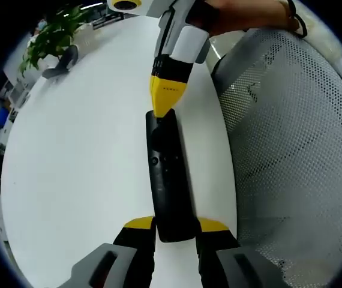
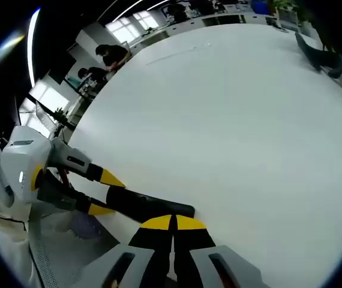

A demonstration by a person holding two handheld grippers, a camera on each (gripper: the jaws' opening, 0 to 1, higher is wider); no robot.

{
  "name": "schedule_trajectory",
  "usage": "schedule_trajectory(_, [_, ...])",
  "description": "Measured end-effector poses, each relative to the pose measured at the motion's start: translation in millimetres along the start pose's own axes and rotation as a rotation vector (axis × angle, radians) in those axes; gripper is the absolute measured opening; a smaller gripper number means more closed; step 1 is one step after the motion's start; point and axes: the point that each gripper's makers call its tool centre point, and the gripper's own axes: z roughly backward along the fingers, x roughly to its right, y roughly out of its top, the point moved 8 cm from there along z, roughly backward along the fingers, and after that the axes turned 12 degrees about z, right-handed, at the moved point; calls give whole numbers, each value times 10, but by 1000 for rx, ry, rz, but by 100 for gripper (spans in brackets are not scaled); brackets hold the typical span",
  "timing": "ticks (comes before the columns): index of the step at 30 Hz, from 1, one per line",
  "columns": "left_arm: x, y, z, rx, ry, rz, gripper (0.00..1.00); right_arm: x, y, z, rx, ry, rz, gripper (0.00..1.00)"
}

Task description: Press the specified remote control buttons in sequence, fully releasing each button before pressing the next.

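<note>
White table point(image 1: 75, 180), office behind it: a potted plant point(image 1: 54, 33) and a dark curved object point(image 1: 63, 63) sit near the far edge in my left gripper view; the same dark object point(image 2: 321, 57) shows at the far side in my right gripper view, with desks, windows and seated people beyond. Mesh chair back point(image 1: 291, 150) stands just beside the table's near edge.

Black remote control point(image 1: 168, 180) lies flat along that edge of the table, long axis running away from my left gripper point(image 1: 176, 227). My left jaws straddle the remote's near end, one yellow tip on each side, touching its sides, so I'm clamped on it.

My right gripper point(image 1: 162, 105) comes down from above in the left gripper view, a hand point(image 1: 243, 15) on its body. Its yellow tips are pressed together, closed with no gap, and the point lands on the remote's far end, touching the top face. Which button is under it I can't tell; the tip covers it.

In my right gripper view my own right gripper point(image 2: 173, 223) shows tips shut together, sitting on the end of the remote point(image 2: 147, 207), and my left gripper point(image 2: 102, 192) holds the remote from the other end, jaws either side.
</note>
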Motion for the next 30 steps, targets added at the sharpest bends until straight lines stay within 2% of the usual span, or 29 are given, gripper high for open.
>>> schedule_trajectory(10, [6,16,-2,-17,4,-5,25,-30,13,-35,-5,-1,20,0])
schedule_trajectory(20, [-3,4,-4,5,-3,7,25,-42,0,-39,8,-18,-2,0])
schedule_trajectory(22, [-1,4,-6,6,-2,6,25,-58,-3,-44,8,-28,22,0])
schedule_trajectory(30, [3,11,-7,7,-5,-5,25,-37,0,-35,6,-10,9,0])
